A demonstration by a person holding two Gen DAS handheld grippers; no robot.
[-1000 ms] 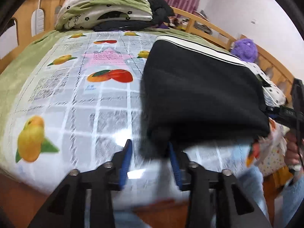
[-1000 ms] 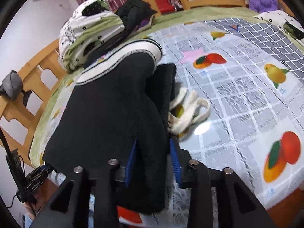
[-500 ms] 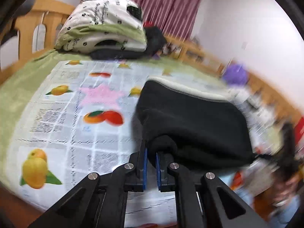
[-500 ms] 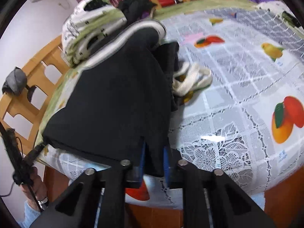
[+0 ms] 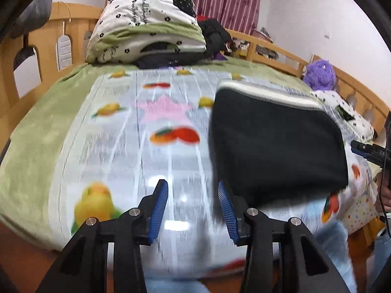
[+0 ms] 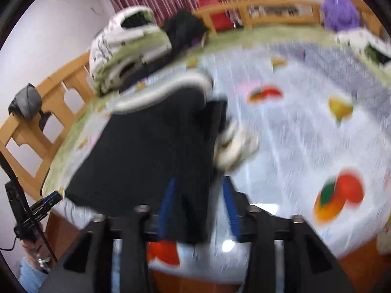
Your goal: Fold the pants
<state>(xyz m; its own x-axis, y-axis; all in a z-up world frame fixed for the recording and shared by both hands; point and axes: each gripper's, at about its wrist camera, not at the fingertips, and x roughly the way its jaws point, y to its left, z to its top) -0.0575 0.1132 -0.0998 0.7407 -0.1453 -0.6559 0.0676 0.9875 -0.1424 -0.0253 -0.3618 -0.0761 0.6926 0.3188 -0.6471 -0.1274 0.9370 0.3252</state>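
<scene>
- Lying folded on the bed's fruit-print cover, the black pants have their white waistband at the far end.
- Left gripper: jaws just opened, spread, nothing between; pants' near corner just right of them.
- Right gripper: jaws just opened, spread; pants' near edge lies between, unpinched.

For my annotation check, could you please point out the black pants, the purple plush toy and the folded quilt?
black pants [image 5: 276,146], left wrist view, middle of the folded black cloth
purple plush toy [image 5: 320,74], left wrist view, its fuzzy body
folded quilt [image 5: 146,24], left wrist view, its white patterned top
</scene>
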